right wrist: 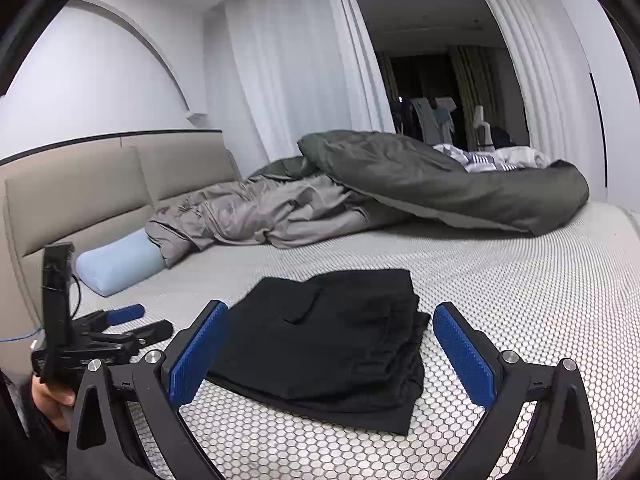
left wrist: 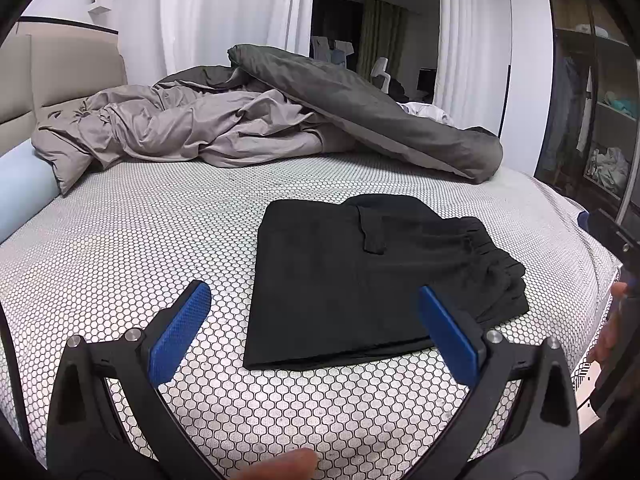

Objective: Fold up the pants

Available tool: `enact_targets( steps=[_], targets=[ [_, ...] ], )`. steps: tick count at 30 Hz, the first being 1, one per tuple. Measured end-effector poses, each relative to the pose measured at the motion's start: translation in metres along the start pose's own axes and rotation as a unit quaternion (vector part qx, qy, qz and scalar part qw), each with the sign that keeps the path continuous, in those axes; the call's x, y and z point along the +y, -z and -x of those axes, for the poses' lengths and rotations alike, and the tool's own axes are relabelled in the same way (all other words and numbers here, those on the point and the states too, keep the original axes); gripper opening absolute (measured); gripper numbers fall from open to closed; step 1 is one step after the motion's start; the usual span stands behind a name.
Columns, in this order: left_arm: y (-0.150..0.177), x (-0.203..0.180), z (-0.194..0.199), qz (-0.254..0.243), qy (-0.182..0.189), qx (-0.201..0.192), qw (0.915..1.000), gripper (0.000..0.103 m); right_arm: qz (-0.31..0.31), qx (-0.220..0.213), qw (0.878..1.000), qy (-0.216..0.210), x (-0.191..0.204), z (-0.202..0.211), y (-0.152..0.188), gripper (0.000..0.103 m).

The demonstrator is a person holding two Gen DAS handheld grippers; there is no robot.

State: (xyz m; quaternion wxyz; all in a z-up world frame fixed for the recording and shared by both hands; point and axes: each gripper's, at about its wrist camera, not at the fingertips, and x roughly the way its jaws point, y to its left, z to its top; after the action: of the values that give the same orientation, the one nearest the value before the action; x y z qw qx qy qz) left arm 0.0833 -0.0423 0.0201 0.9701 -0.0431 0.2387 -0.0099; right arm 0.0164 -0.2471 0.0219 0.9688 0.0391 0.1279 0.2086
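Black pants (left wrist: 360, 272) lie folded into a compact rectangle on the honeycomb-patterned bed sheet (left wrist: 140, 248), with the gathered waistband toward the right. My left gripper (left wrist: 312, 294) hovers open just short of the near edge, its blue pads spread wide and holding nothing. In the right wrist view the same pants (right wrist: 332, 344) lie between and just beyond the spread blue pads of my right gripper (right wrist: 330, 310), which is open and empty. At the far left of that view a hand holds the left gripper (right wrist: 146, 322) low over the sheet.
A crumpled grey duvet (left wrist: 192, 128) and a dark duvet (left wrist: 380, 120) pile up at the back of the bed. A light blue pillow (right wrist: 116, 264) rests against the beige headboard (right wrist: 80, 192). A wardrobe (left wrist: 600, 128) stands beyond the bed's right edge.
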Motion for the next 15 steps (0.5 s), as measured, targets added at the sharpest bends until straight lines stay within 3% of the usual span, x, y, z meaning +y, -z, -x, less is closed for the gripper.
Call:
enact_targets(
  steps=[15],
  targets=[
    [0.0018, -0.0016, -0.006, -0.005, 0.001, 0.005, 1.0, 0.102, -0.005, 0.003, 1.0, -0.008, 0.0022, -0.0015, 0.0022, 0.103]
  ],
)
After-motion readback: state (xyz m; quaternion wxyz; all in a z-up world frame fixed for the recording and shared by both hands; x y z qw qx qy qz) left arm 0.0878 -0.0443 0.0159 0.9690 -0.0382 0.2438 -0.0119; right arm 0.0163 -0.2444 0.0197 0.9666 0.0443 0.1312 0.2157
